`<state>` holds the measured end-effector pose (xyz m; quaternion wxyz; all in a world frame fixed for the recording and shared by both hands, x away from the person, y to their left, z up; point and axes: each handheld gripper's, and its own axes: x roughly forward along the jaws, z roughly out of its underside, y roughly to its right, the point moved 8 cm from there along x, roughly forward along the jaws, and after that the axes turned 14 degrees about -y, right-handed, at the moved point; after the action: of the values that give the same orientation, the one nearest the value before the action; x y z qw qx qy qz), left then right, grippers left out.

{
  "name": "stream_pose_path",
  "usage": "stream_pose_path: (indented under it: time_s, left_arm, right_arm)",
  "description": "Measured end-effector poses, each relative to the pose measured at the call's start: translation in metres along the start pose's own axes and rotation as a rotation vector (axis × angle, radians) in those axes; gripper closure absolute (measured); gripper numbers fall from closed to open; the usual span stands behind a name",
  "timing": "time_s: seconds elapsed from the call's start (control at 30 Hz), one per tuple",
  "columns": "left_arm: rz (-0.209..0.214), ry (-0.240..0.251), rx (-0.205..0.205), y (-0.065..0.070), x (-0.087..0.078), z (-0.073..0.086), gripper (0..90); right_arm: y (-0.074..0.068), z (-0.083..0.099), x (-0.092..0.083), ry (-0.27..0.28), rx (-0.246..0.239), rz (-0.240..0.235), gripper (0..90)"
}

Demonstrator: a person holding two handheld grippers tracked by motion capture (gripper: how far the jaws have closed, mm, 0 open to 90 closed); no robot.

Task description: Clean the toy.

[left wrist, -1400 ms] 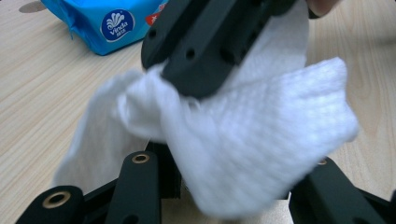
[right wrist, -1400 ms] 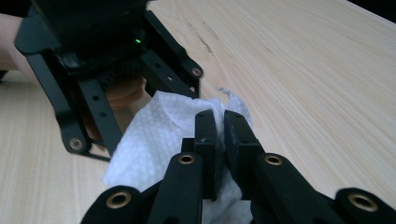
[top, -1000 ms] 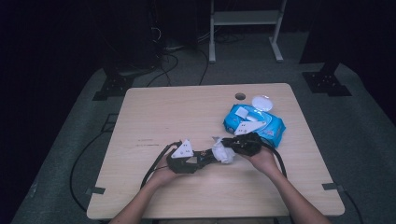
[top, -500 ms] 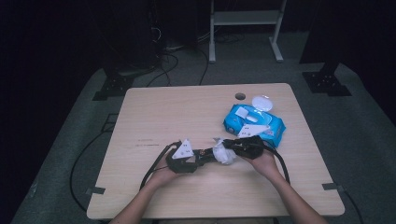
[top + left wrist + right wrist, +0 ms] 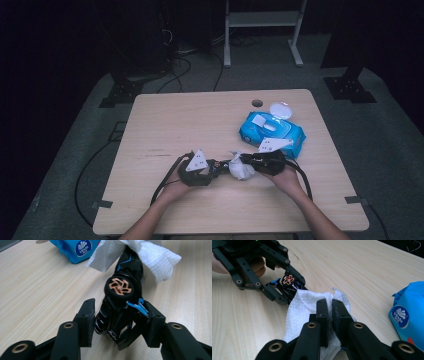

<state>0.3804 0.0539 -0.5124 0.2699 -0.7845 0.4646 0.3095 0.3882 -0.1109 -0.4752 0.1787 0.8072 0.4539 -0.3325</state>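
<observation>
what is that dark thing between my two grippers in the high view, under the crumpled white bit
Observer: A black toy car with blue trim and an orange wheel hub.
Operator: is the right gripper on it
Observer: The right gripper is shut on a white paper wipe draped over the car's end.
Operator: and the left
Observer: On the left gripper the jaws flank the car and have just been opening; pad contact is unclear.

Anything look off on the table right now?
Nothing damaged or spilled. The blue wipes pack lies with its lid flipped open. The right claw pinches a white wipe wrapped around a black toy car, which sits between the left claw's loosening jaws.
</observation>
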Motion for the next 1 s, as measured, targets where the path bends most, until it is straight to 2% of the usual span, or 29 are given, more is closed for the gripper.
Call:
stream_pose_path:
  time_s: [0.27,0.4,0.7,0.83,0.93,1.0]
  left_arm:
    - [0.031,-0.001,-0.009,0.004,0.002,0.001,40.4]
    - [0.044,0.005,0.005,0.006,0.003,0.002,37.4]
    - [0.039,0.000,0.067,0.011,0.003,0.007,30.0]
    - [0.027,0.001,0.100,0.014,0.003,0.007,29.2]
    - [0.018,0.005,0.125,0.016,0.002,0.007,25.2]
    - [-0.009,0.000,0.156,0.017,0.002,0.008,24.1]
  right_arm:
    - [-0.008,0.007,-0.004,-0.007,-0.006,-0.016,83.8]
    - [-0.011,0.009,-0.005,-0.004,-0.001,-0.025,83.8]
    - [-0.018,0.014,-0.004,-0.017,-0.014,-0.039,83.8]
    - [-0.020,0.016,-0.005,-0.022,-0.011,-0.045,83.8]
    - [-0.022,0.020,-0.005,-0.039,-0.018,-0.041,83.8]
    - [-0.022,0.024,-0.002,-0.048,-0.019,-0.041,83.8]
